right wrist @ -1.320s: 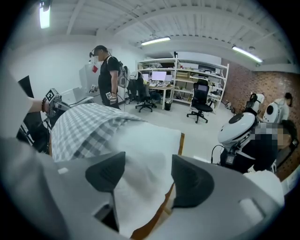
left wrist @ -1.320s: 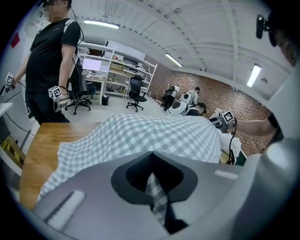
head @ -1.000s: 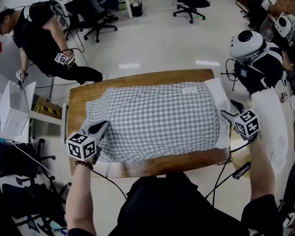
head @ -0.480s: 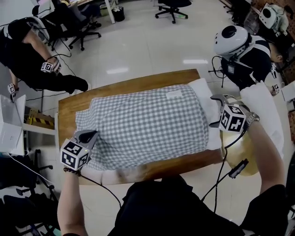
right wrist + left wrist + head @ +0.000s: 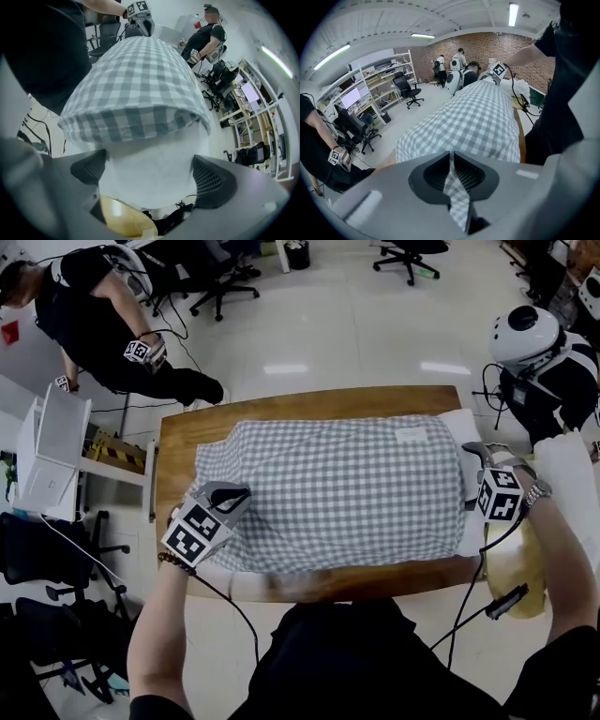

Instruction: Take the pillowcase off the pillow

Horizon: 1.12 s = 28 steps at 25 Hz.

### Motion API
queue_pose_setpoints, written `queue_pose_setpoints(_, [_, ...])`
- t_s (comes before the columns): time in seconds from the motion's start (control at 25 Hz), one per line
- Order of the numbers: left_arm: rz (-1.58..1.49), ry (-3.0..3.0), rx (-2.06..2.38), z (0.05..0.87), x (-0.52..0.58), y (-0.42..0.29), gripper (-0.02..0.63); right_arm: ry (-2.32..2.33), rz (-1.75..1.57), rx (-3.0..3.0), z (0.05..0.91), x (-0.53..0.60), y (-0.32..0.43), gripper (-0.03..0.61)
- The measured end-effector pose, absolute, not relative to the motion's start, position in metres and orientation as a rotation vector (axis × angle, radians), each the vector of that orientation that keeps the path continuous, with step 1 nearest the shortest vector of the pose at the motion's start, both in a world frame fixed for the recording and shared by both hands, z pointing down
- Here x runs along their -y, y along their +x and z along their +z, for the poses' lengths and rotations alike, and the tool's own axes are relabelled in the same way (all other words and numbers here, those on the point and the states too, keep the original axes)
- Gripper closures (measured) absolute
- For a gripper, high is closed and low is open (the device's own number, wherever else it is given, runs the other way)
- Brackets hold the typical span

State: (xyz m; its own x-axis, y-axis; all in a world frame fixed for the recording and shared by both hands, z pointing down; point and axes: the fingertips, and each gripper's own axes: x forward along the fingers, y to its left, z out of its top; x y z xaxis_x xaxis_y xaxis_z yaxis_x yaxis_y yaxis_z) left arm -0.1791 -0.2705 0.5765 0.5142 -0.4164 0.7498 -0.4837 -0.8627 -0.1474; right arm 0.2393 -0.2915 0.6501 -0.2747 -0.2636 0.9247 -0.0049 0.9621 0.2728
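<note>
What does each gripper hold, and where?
Left gripper pinches the pillowcase, left edge. Right gripper holds nothing: its jaws have just been opening around the bare pillow end.

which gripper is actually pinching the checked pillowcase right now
The left gripper: its jaws are shut on a fold of the pillowcase. The right gripper has just been opening, its jaws wide apart around the white pillow end.

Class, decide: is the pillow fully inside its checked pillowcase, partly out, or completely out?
Partly out. The end of the white pillow pokes out of the open end of the pillowcase; the rest is covered.
</note>
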Motion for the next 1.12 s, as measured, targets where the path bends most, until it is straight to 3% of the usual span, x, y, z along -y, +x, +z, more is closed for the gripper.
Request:
queue_pose_setpoints(0.04, [1.298,2.678,0.773,0.574,0.27,-0.179,0.558,0.193,-0.245,1.837,0.651,0.293,0.236,-0.004])
queue_pose_setpoints(0.16, [1.338,2.758,0.679,0.56,0.268,-0.166,0.348,0.185,-0.233,1.843,0.65,0.298,0.225,-0.002])
queue_pose_setpoints(0.24, [1.406,2.797,0.591,0.56,0.263,-0.144,0.256,0.184,-0.229,1.846,0.651,0.298,0.227,0.0])
queue_pose_setpoints(0.36, [1.58,2.788,0.432,0.58,0.253,-0.115,0.178,0.188,-0.222,1.842,0.655,0.296,0.235,0.005])
queue_pose_setpoints(0.56, [1.711,2.717,0.328,0.603,0.254,-0.11,0.171,0.193,-0.225,1.835,0.657,0.296,0.236,0.046])
queue_pose_setpoints(0.72, [1.688,2.718,0.305,0.599,0.253,-0.106,0.264,0.211,-0.222,1.853,0.657,0.298,0.24,0.111])
queue_pose_setpoints(0.84, [1.568,2.753,0.327,0.583,0.25,-0.109,0.281,0.219,-0.222,1.859,0.658,0.299,0.245,0.112])
queue_pose_setpoints(1.12, [1.68,2.584,0.341,0.605,0.241,-0.192,0.168,0.214,-0.22,1.857,0.658,0.299,0.247,0.109])
